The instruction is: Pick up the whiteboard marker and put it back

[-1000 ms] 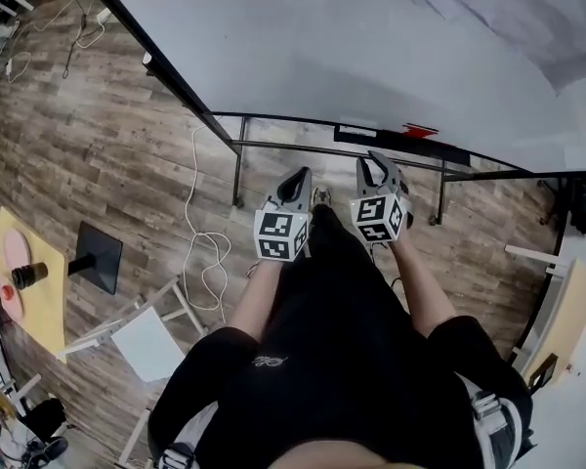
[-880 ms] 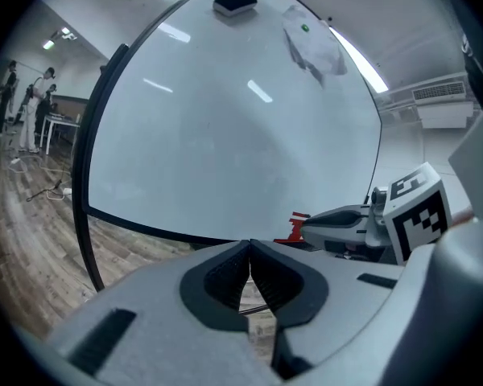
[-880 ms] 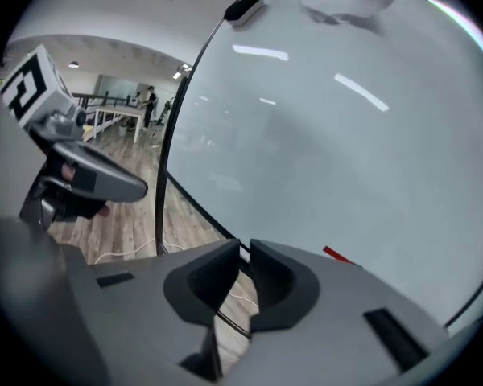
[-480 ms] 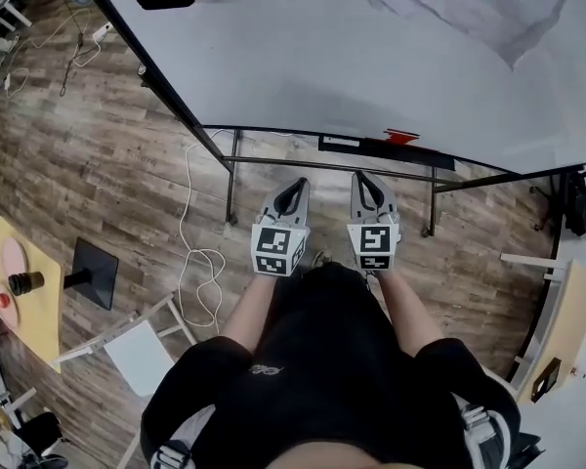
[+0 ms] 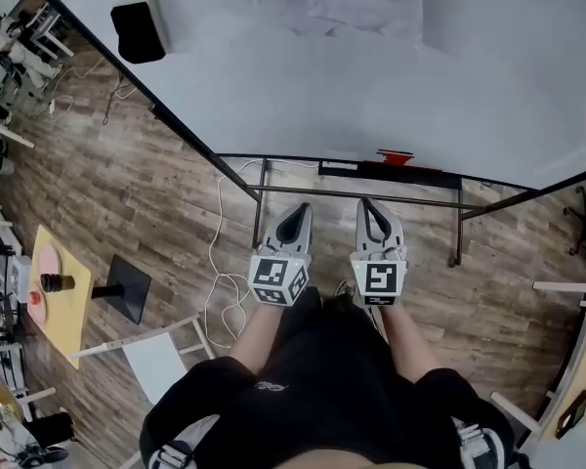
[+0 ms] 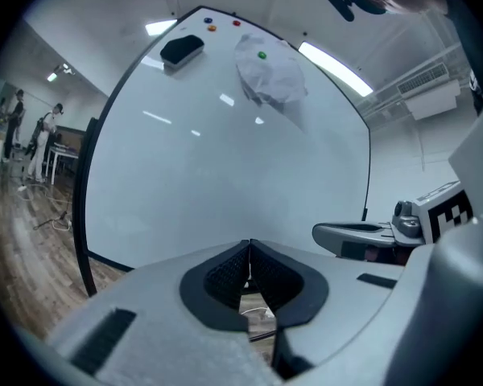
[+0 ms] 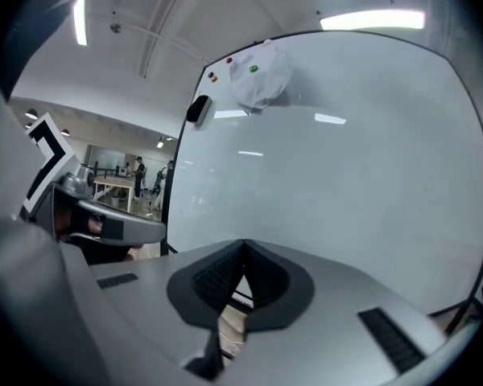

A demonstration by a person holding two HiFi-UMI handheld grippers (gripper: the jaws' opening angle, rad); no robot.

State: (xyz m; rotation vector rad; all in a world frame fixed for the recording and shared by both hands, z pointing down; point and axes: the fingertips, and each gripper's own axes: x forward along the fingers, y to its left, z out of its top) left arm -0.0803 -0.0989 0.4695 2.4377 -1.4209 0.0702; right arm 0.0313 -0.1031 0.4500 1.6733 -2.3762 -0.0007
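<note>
1 red whiteboard marker (image 5: 396, 155), as far as the head view lets me name it, lies on the black tray (image 5: 430, 175) at the lower edge of the whiteboard (image 5: 303, 86), untouched. Both grippers hang short of it, well apart from the tray. From the right gripper (image 5: 371, 206) the marker sits at about 1 o'clock, and from the left gripper (image 5: 295, 213) at about 2 o'clock.

Compared with 1 second ago, both grippers have come up and point more levelly at the board. The right claw, spread then, is now pinched together on nothing, and its own view shows only board beyond the meeting tips. The left claw is likewise closed and empty.

I judge this to be the approach. No pick has begun, and whichever claw takes the marker would have to spread again first.
</note>
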